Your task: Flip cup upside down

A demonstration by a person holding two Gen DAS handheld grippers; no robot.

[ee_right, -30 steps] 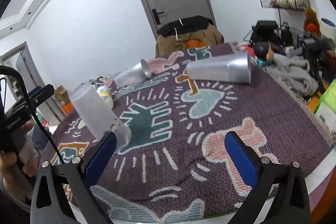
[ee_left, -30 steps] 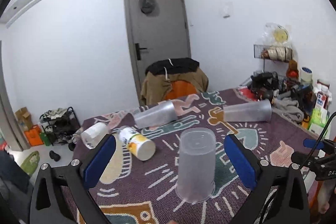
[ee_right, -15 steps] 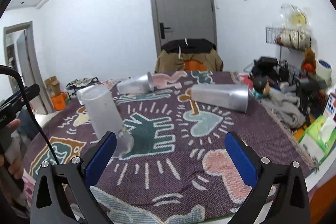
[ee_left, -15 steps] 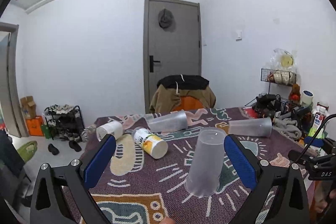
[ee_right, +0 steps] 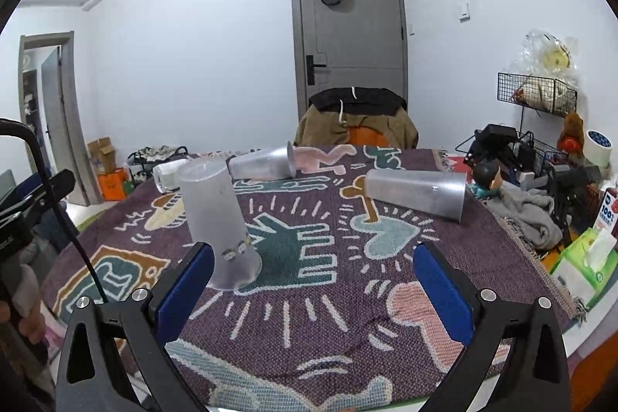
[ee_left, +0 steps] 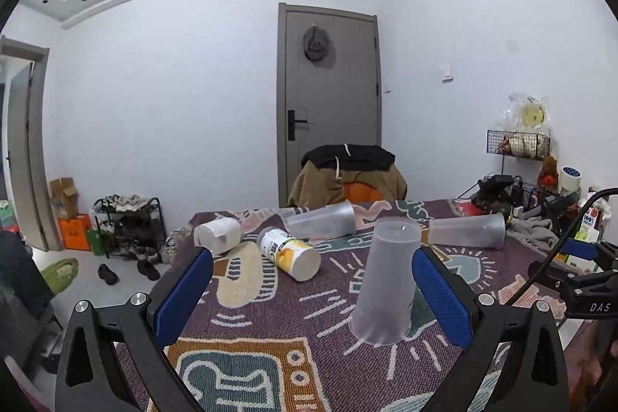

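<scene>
A frosted clear plastic cup stands upside down, mouth on the patterned cloth; it also shows in the right wrist view. My left gripper is open and empty, pulled back from the cup, which sits just inside its right finger. My right gripper is open and empty, with the upside-down cup beyond its left finger. Two more clear cups lie on their sides: one at the back, one to the right.
A yellow-labelled white can and a white cup lie on the cloth at the left. A draped chair stands behind the table. Clutter, a grey cloth and a tissue pack fill the right edge.
Both grippers have drawn back and tilted up from the table, so the cups look lower and farther. The upside-down cup has stayed in place.
</scene>
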